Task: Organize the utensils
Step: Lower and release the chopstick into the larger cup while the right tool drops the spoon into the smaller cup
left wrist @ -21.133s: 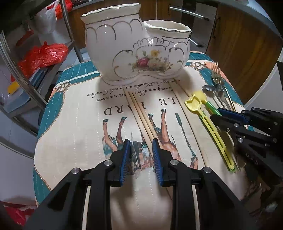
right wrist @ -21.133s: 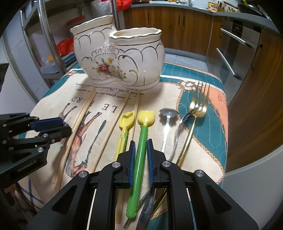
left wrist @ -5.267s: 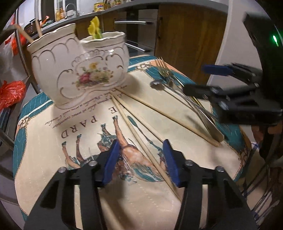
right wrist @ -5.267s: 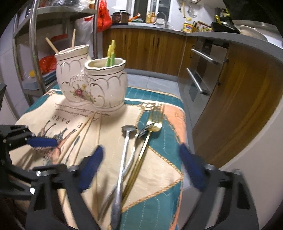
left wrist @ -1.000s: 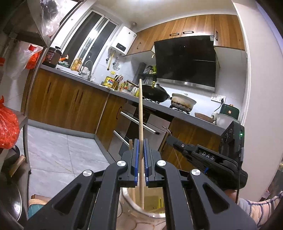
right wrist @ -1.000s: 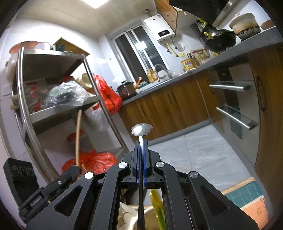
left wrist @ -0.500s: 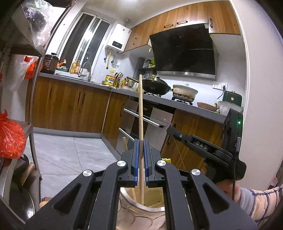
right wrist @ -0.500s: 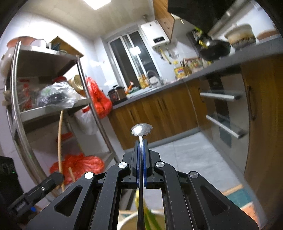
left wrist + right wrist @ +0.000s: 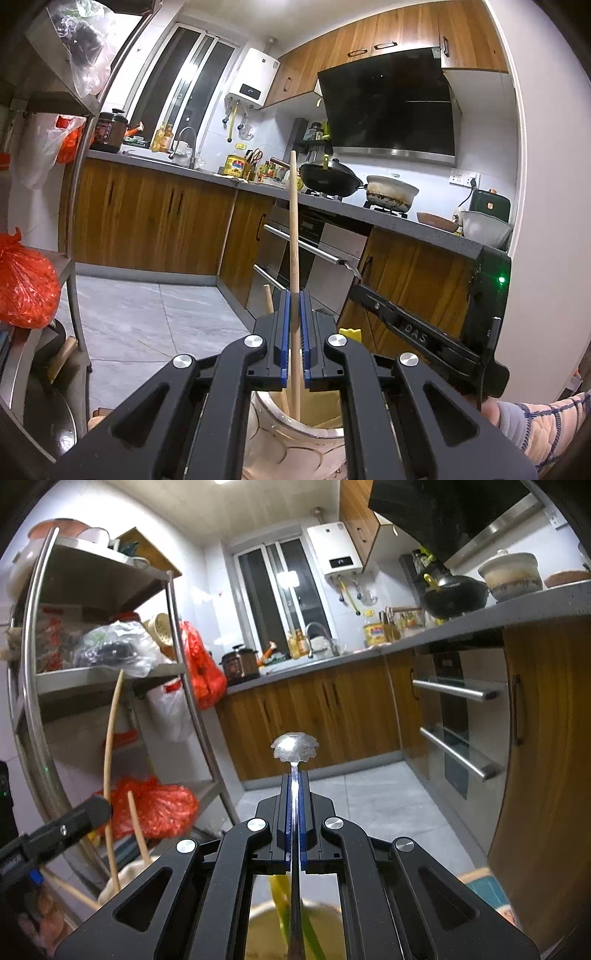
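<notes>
Kitchen behind, seen from the left wrist: wooden cabinets (image 9: 155, 218), black hood, wok on the hob. Front and centre, left gripper (image 9: 294, 332) with jaws clamped on a wooden chopstick (image 9: 293, 236), held upright, lower end already inside the mouth of the ceramic holder (image 9: 291, 432) beside other sticks. Off to the right, right gripper (image 9: 417, 332) seen side-on, gripped by a hand in a checked sleeve (image 9: 546, 424).

From the right wrist: steel rack (image 9: 110, 672) with red bags on the left, oven front on the right. Right gripper (image 9: 294, 812) with jaws closed on a metal spoon (image 9: 294, 749), scalloped bowl up, handle pointing down into the holder's other cup (image 9: 266, 915) next to a yellow-green utensil (image 9: 280, 890). Left gripper (image 9: 62, 830) at lower left with its chopstick (image 9: 110, 746).

Best done by keeping each piece vertical, lowering until the tip sits on the bottom, then opening gently; released too high, likely to tip or clatter against the rim.
</notes>
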`<state>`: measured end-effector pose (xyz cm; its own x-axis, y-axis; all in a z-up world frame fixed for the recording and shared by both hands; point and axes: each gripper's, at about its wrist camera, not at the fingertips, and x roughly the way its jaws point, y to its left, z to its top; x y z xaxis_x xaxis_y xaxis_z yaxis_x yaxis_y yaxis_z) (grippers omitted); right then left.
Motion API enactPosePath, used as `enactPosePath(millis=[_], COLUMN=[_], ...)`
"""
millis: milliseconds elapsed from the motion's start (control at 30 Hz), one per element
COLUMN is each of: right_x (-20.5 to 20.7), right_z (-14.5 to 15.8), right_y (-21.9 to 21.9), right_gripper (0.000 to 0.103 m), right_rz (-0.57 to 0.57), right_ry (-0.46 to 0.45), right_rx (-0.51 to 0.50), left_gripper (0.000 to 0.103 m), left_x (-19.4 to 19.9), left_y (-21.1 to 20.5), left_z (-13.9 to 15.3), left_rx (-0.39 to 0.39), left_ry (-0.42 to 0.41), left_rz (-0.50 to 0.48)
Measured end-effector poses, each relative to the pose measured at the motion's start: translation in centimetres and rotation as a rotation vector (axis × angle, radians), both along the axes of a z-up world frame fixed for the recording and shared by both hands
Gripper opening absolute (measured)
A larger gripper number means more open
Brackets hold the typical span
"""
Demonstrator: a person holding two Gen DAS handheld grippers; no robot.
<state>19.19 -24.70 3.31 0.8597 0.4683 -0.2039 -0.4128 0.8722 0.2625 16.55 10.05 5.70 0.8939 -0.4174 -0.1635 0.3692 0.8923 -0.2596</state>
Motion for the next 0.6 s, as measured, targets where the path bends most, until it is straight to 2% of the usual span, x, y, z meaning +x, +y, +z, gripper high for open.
enactPosePath(millis=[200,333,600], right_x=[-2.0,-2.5,-2.4], right_z=[-0.5,-1.1,-2.0], right_y=[-0.4,-0.8,-0.9], right_gripper=[0.004,0.004,0.006], right_rz=[0.002,0.013,0.039], right_ry=[0.032,0.089,0.172], right_rx=[-0.056,-0.071,-0.095], left_gripper=[0.005,0.005,0.007], left_x=[0.0,0.0,-0.7], left_y=[-0.5,-0.7,-1.2], left_z=[-0.1,0.1,0.6], left_rx=[0.054,0.074,0.122], left_ry=[0.047,0.073,0.084], left_rz=[0.018,0.029,0.058])
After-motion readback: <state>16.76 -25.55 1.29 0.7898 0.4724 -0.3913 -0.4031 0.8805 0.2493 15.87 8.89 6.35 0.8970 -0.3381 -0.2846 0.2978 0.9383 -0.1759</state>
